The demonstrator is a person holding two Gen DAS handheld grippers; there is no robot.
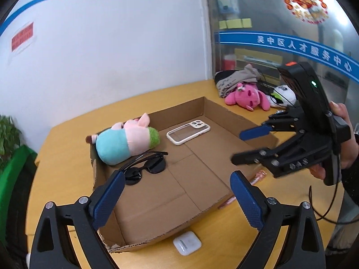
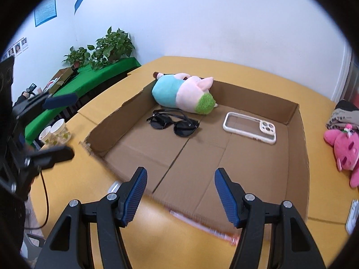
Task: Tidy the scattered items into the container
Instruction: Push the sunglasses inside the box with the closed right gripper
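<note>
A shallow cardboard box (image 1: 226,109) (image 2: 298,121) lies on the yellow table. Inside it are a pig plush (image 1: 125,140) (image 2: 184,94), black sunglasses (image 1: 145,167) (image 2: 172,123) and a white phone case (image 1: 188,131) (image 2: 250,127). My left gripper (image 1: 177,190) is open and empty above the box's near corner. My right gripper (image 2: 180,188) (image 1: 243,144) is open and empty at the box's near edge. A white earbud case (image 1: 187,243) lies on the table outside the box. A thin pink pen (image 1: 242,191) (image 2: 202,226) lies beside the box wall.
A pink plush (image 1: 246,97) (image 2: 345,150), a white plush (image 1: 282,96) and folded cloth (image 1: 235,78) sit at the table's far corner. Paper cups (image 2: 55,133) stand at the left table edge. Plants (image 2: 107,47) stand on a green-covered table. A white object (image 2: 352,217) lies at right.
</note>
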